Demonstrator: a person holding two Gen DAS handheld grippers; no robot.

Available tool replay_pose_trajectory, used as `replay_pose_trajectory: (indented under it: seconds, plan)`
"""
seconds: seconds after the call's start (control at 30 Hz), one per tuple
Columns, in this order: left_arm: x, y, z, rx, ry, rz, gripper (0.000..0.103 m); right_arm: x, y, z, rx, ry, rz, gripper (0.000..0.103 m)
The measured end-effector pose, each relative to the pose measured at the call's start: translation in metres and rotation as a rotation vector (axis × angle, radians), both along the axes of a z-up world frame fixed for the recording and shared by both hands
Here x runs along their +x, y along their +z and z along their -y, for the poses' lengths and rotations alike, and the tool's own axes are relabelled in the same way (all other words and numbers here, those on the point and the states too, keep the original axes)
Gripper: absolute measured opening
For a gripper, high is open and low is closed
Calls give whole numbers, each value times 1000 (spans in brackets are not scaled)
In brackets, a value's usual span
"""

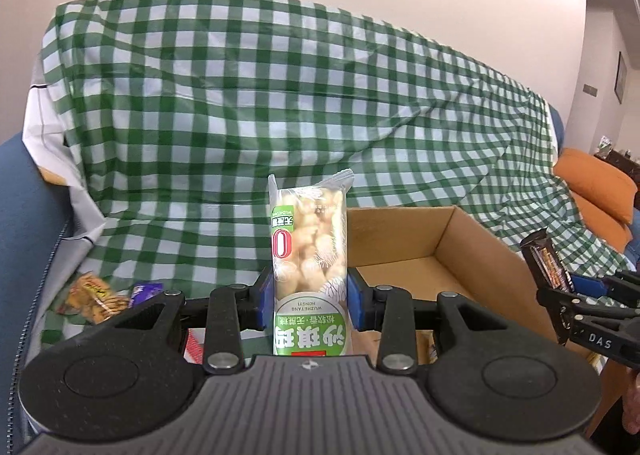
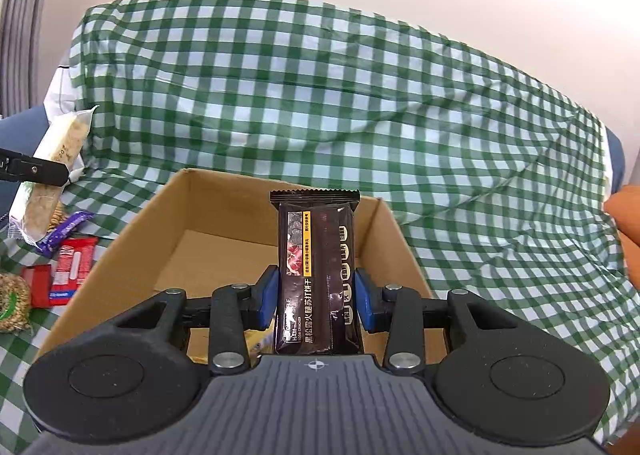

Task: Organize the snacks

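A green-and-white checked cloth drapes a sofa and fills most of both views, from the upper left down to the lower right, with blue upholstery showing at the left edge of the left wrist view and an orange cushion at its right edge. An open cardboard box sits on the cloth: in the right wrist view it lies at centre, straight ahead of the gripper, its bare floor visible; in the left wrist view it is right of centre. The left gripper is closed on a green-and-clear snack pack, which stands upright between the blue pads, just left of the box's near corner; the same pack appears tilted at the left edge of the right wrist view. The right gripper is clamped on a dark cracker pack, held upright in front of the box opening; in the left wrist view it shows at the right edge, over the box's right side. Loose snacks lie on the cloth left of the box: a red pack, a purple bar and a round cake of puffed grain at the lower left of the right wrist view, and an orange bag at the lower left of the left wrist view.
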State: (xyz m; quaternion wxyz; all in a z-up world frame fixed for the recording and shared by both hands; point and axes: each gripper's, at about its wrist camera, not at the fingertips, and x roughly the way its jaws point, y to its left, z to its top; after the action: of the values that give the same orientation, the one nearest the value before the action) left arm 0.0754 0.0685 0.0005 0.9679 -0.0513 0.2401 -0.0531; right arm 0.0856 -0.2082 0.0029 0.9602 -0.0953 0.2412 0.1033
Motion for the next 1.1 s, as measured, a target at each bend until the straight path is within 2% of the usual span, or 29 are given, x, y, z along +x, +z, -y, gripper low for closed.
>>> replay_pose_trajectory:
  seconds: [0.47,1.1]
  plan:
    - [4,2,25,-46,-52,48,40,5,-4,1,-5,-44,12,41]
    - [7,-4,54,-48,-129,66,40,8,-9,1,-15,-60,13,41]
